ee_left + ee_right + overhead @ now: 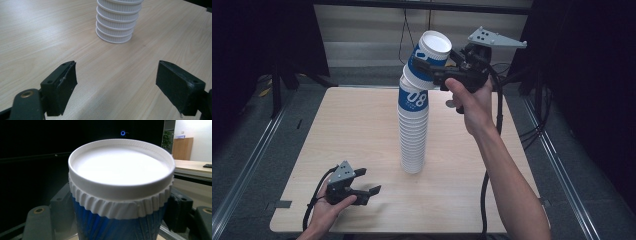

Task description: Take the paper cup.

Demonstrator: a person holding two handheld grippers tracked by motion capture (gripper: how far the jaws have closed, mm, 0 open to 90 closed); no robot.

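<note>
The right gripper point(438, 70) pinches the top paper cup point(428, 56), blue and white, between its two jaws, and the cup tips to one side at the very top of the tall stack of paper cups point(413, 125). The stack stands upside down in the middle of the tabletop point(352, 135). The left gripper point(367, 181) hangs low over the tabletop near the bottom of the stack, with its jaws spread wide and nothing between them.

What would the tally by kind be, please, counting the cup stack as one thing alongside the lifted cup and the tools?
Stack of cups: 1
Lifted cup, held in the right tool: 1
Tools, right one and left tool: 2
Total: 4
</note>
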